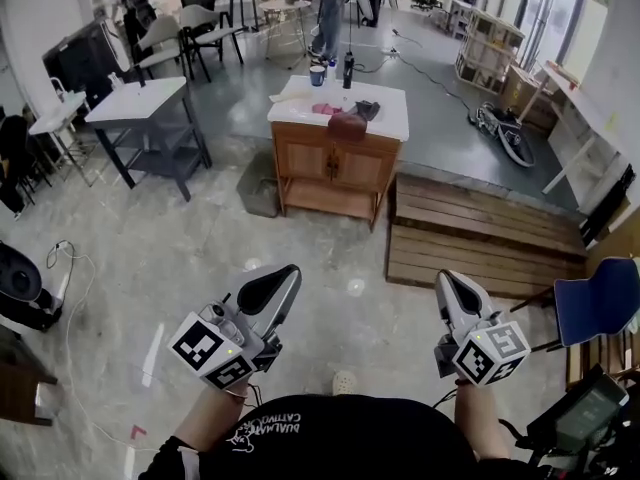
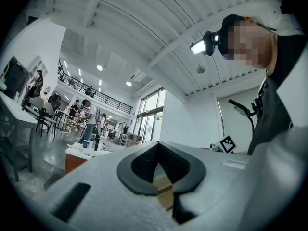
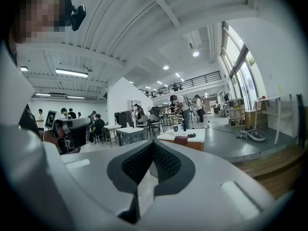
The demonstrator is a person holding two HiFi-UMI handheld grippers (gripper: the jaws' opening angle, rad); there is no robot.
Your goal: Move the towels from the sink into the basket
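**Head view.** You hold both grippers out low over bare floor, well apart from the wooden cabinet (image 1: 335, 168).
- Left gripper (image 1: 281, 282): jaws together, nothing in them.
- Right gripper (image 1: 453, 290): likewise closed and empty.
- Towels: a pink towel (image 1: 326, 110) and a dark towel (image 1: 368, 110) lie on the cabinet's white tabletop (image 1: 392, 108), toward its front edge.
- A brown lump (image 1: 347, 125) sits between them at the front edge. It could be cloth or a bowl; you can't tell from here.
- No sink basin can be made out.
- A blue cup (image 1: 317, 75) and a bottle (image 1: 348, 68) stand near the back edge.
- A grey bin (image 1: 258, 184) stands on the floor against the cabinet's left side. It is likely your basket, but too small to be sure.

Expect the towels to be soft, light and limp, so they will drape and trail. Pinch a raised fold near the middle, not a corner.

**Left gripper view.** The left gripper's (image 2: 159, 170) pads meet and nothing is between them. The cabinet is small at the far left, and the towels can't be picked out.

**Right gripper view.** The right gripper's (image 3: 151, 170) pads are closed and empty. The cabinet lies ahead and the brown lump (image 3: 181, 140) shows, but the towels are too small to read.
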